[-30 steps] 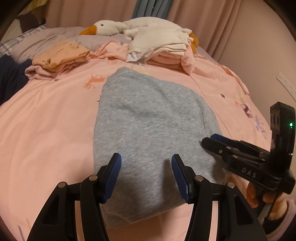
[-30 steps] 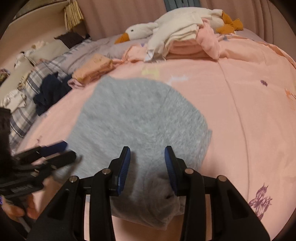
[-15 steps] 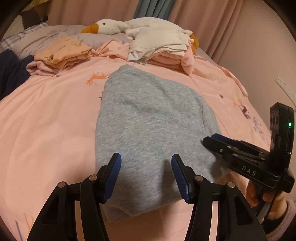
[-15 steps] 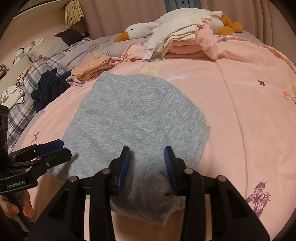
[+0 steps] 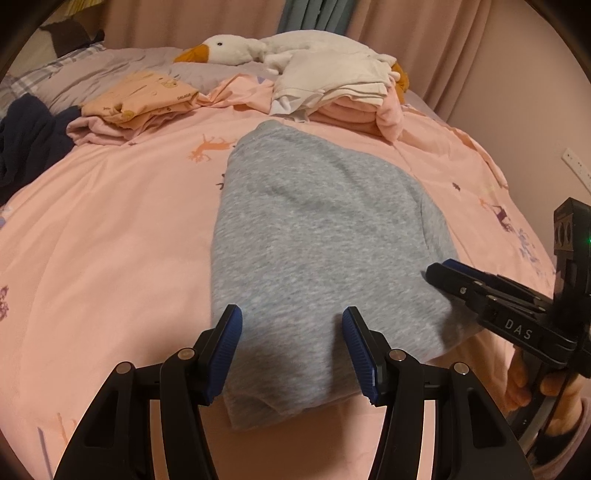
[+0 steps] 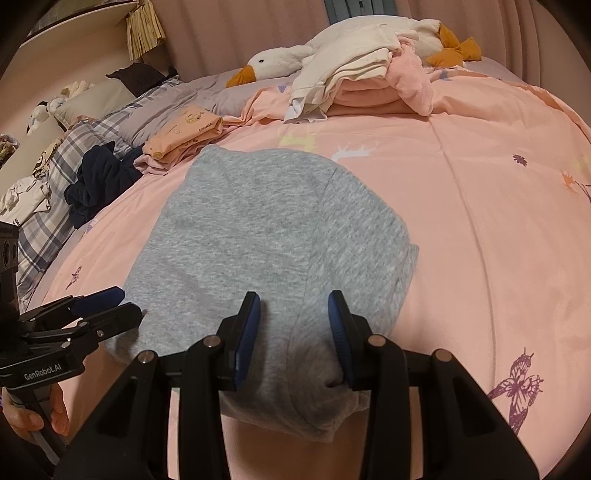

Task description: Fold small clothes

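Under both grippers: grey garment (image 5: 317, 236), flat.

Bed cover (image 5: 110, 229): pink, printed with small animals and butterflies.
Toy goose (image 6: 284, 61): white, orange beak, lying at the far end.
Pillow (image 6: 48, 192): plaid, at the left.
Curtain (image 5: 424, 33): pink, behind the bed.
Wall socket (image 5: 574, 166): white, on the right.
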Demonstrator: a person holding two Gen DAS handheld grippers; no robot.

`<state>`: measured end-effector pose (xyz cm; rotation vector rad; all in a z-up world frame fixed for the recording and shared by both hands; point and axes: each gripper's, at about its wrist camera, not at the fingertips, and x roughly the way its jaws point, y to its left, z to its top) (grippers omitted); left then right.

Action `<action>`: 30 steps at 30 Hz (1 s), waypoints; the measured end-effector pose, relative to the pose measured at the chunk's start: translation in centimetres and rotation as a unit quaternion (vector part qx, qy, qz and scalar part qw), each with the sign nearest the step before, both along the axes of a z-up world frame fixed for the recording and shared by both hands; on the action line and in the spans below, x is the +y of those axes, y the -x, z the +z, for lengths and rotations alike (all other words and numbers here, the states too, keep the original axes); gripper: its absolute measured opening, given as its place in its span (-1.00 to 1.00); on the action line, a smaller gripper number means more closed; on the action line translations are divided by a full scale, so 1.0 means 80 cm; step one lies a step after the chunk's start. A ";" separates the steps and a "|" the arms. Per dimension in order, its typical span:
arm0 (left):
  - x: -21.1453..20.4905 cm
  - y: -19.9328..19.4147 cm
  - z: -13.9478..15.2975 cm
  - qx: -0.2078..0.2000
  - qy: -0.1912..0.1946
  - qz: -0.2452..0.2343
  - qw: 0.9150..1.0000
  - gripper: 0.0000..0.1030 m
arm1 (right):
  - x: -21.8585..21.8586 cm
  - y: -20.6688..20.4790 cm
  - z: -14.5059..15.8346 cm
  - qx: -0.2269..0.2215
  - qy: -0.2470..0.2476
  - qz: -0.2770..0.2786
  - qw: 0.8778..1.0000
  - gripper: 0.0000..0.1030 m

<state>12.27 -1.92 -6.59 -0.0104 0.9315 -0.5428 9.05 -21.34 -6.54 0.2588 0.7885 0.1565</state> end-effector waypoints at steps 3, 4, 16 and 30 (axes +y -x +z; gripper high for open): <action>0.002 0.000 -0.001 0.002 -0.001 0.003 1.000 0.08 | -0.001 0.001 0.000 -0.001 -0.001 0.000 1.000 -0.25; 0.003 0.000 -0.001 0.002 0.000 0.003 1.000 0.08 | 0.000 0.001 0.000 -0.001 -0.001 0.000 1.000 -0.25; 0.003 0.002 -0.003 0.006 -0.006 0.008 1.000 0.09 | -0.001 0.001 0.000 -0.001 0.000 0.001 1.000 -0.25; 0.009 0.006 -0.009 0.026 -0.007 0.017 0.999 0.09 | -0.001 0.021 0.004 -0.006 0.007 -0.003 1.000 -0.22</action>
